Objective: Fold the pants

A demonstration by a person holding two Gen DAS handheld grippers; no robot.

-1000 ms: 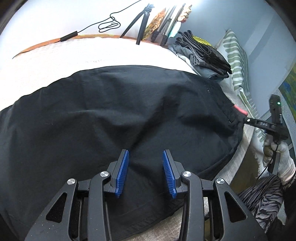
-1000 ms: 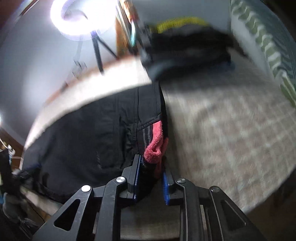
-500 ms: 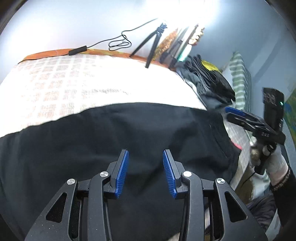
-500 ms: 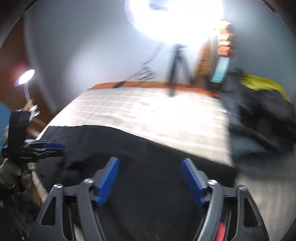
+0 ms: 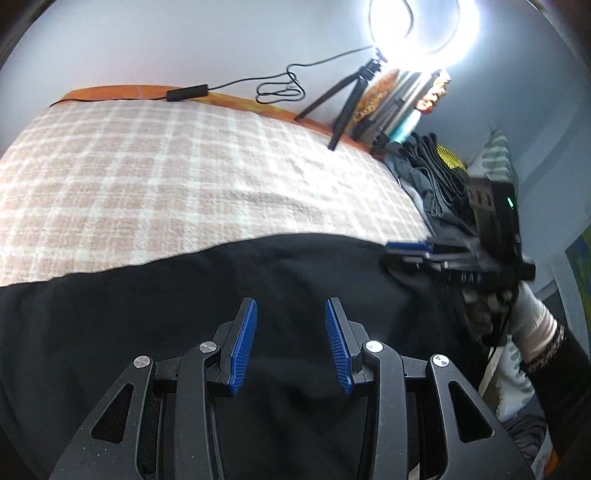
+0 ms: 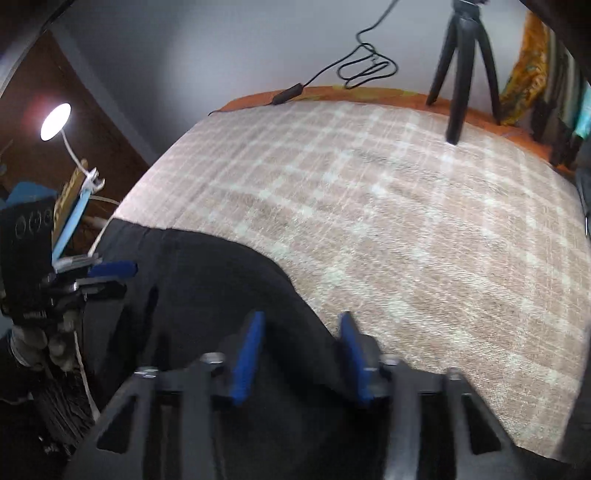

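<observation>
Left claw (image 5: 290,345): jaws apart, nothing between them, hovering over the pants (image 5: 184,332). Right claw (image 6: 301,356): jaws closing with a gap left, nothing gripped; its view is blurred. The pants lie flat on the checked bedspread (image 5: 166,177), along its near edge, directly below and ahead of both claws. Their long axis runs side to side across both views. Each claw sits over one half, so each is nearer its own end of the cloth.

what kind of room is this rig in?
Likely a bedroom used as a recording spot: a bed under a plaid blanket, a striped pillow beside stacked clothes, and a ring light on a tripod.
</observation>
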